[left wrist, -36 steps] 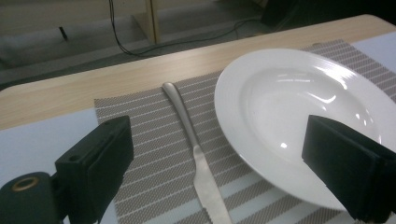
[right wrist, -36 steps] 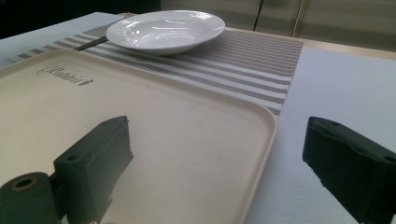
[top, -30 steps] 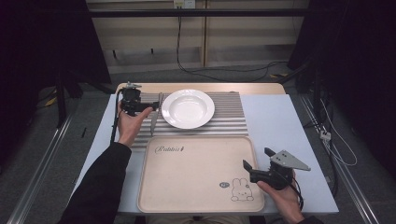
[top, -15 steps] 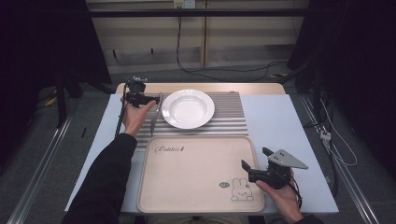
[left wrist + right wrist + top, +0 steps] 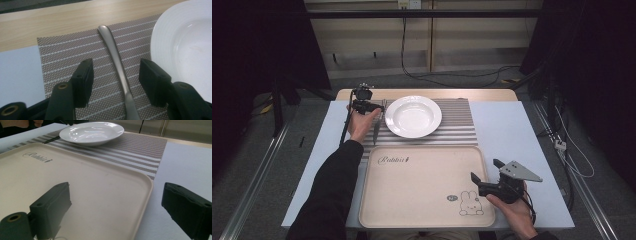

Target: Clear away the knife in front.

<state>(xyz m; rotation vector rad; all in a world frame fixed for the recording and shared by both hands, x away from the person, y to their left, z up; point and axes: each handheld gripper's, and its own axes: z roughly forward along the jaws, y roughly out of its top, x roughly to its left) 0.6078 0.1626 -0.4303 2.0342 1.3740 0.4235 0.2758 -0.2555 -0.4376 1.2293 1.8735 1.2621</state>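
Premises present as a laboratory recording bay: dark curtains (image 5: 257,45) flank the tabletop (image 5: 512,135), floor rails (image 5: 257,170) run alongside, loose cables (image 5: 412,55) trail across bare flooring.

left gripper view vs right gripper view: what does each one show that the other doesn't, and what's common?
Left gripper view: the metal utensil handle lying on the mat between the left gripper pads, which have just been closing but stand apart from it; wooden table edge beyond.

Right gripper view: the beige tray with its script logo, under the wide-open right gripper; a hand at top left.

Both: the white plate and the striped placemat.
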